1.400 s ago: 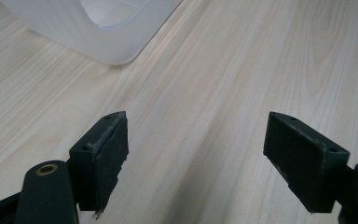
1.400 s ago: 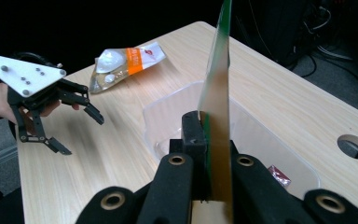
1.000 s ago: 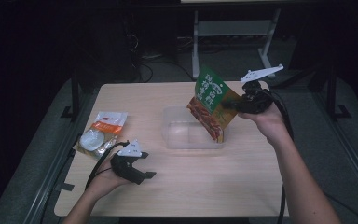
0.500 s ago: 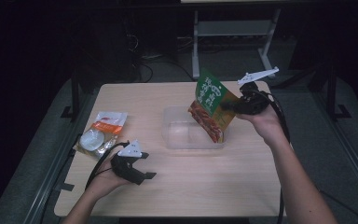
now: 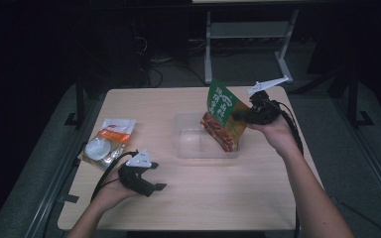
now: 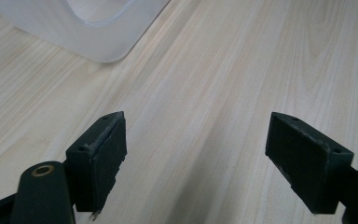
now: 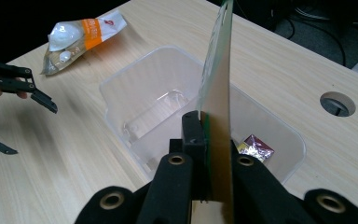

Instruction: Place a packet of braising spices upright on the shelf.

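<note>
We see the flat green-and-red snack packet [image 5: 223,116] tilted above the clear plastic tub [image 5: 188,145]; the clear bag with an orange label [image 5: 108,140] lies left of that tub.

A light wooden table [image 5: 213,198] bears a clear tub [image 5: 191,144] and an orange-labelled packet [image 5: 110,139].

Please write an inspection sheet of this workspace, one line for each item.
Surface: wooden table, with a round hole near the tub.
Job's things: green snack bag held upright over the clear plastic tub; small shiny packet inside the tub.
Clutter: orange-and-white pouch at the table's left side.
Grippers: right tongs shut on the bag; left tongs open, empty, low over the table.
Cables: black cable trails from the left tongs.
Surroundings: dark room, white metal frame behind.
</note>
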Demonstrator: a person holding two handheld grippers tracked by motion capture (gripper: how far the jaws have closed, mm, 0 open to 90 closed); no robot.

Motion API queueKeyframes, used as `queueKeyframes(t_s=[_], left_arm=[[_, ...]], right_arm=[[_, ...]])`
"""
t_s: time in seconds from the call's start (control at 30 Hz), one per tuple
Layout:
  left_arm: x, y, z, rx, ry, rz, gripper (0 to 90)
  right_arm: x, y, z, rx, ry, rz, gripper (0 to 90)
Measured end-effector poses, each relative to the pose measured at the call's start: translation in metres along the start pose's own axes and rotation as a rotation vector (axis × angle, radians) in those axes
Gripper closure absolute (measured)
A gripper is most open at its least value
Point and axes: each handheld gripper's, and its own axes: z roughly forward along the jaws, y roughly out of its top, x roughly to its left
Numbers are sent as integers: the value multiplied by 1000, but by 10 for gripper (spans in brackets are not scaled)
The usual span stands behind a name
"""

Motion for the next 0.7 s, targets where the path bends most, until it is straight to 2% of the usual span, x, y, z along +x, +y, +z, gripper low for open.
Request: queueKeyframes(t_s=[0.27, 0.3, 0.37, 0.43, 0.53, 0.7], left_arm=[[-1, 0, 2, 9, -9, 3, 197], [-2, 0, 3, 3, -14, -9, 196], [-2, 0, 4, 4, -13, 4, 195], [-2, 0, 4, 10, -18, 0, 194], [-2, 0, 5, 10, -21, -4, 193], [-3, -1, 6, 13, -25, -4, 187]], right_arm=[[2, 1, 8, 28, -12, -8, 898], [1, 1, 10, 30, -13, -12, 898], [0, 1, 13, 35, -14, -9, 898], [-1, 0, 17, 43, -14, -3, 898], [-3, 0, 18, 35, -8, 12, 896], [-5, -1, 18, 24, -20, 5, 868]])
